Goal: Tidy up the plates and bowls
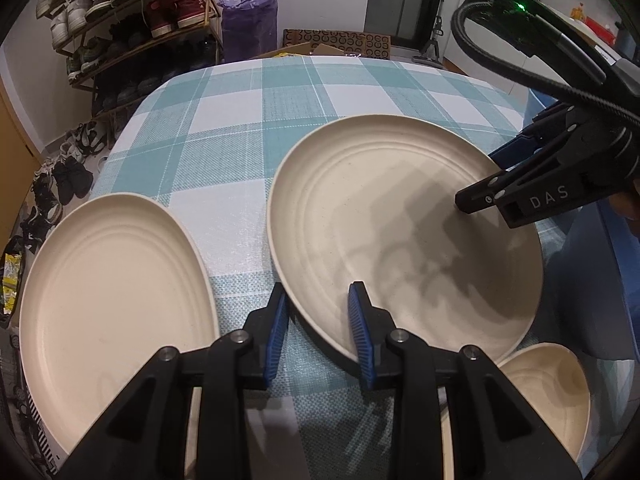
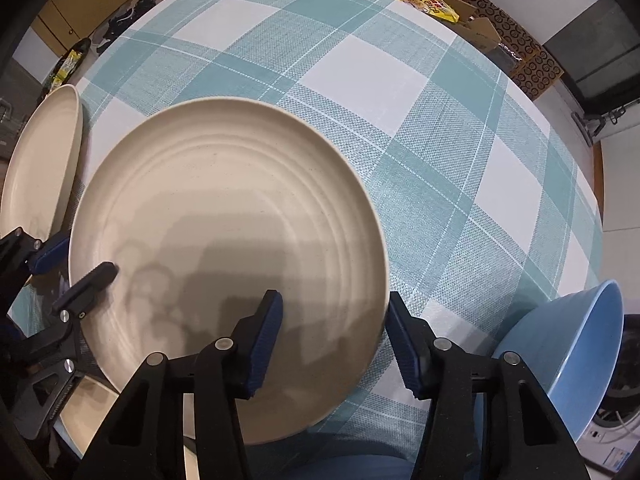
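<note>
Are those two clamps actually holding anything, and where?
Both straddle the cream plate: left gripper clamps its near rim; right gripper brackets the opposite rim, not visibly pressing.

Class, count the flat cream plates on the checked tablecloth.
2: one plate mid-table between both sets of jaws, another plate at the table's left edge. More may be hidden.

Teal-and-white checked tablecloth (image 1: pixel 224 128) covered the table. A shoe rack (image 1: pixel 132 20) packed with sneakers stood beyond its far left corner, loose shoes (image 1: pixel 64 176) on the floor below it, a purple bag (image 1: pixel 250 20) and a patterned cardboard box (image 1: pixel 340 42) just beside it. Yellow snack packet (image 2: pixel 430 4) sat in that box.
</note>
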Available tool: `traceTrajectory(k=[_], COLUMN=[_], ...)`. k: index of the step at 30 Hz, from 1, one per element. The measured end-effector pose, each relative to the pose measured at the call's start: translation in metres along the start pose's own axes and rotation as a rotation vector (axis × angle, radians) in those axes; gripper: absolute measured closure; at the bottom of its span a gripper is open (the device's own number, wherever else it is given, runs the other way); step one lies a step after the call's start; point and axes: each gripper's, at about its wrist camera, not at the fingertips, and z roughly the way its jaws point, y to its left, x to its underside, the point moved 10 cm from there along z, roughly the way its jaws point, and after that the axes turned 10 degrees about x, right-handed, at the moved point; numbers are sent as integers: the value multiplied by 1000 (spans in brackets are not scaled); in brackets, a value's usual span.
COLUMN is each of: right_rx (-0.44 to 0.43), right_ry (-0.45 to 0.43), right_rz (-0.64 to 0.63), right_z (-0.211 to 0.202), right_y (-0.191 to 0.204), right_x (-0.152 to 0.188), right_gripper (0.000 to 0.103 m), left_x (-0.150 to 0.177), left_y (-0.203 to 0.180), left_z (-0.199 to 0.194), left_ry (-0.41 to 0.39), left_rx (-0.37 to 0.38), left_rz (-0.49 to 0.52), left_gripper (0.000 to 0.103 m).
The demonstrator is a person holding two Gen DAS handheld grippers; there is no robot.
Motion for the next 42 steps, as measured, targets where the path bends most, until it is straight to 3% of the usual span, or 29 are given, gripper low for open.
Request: traceTrajectory(k=[7,17,23,42], right_rx=[-9,47,59,71], right_ry=[8,-30,-66,-134], right_rz=[-1,-14,-15,20], right_z=[-2,-9,-16,-47], right_y=[3,2,2,-6], right_x=[6,17,20,22], right_gripper=[49,76,83,86], left_x=[3,2,-1,-14], left_y=[-3,-2,2,-3], left_z=[0,0,-5,-29], left_ry=[5,-3,-22,-88], left_rx=[19,3,-18,-31], left_rz=[-9,-18,-25,-25], left_gripper=[73,74,75,75])
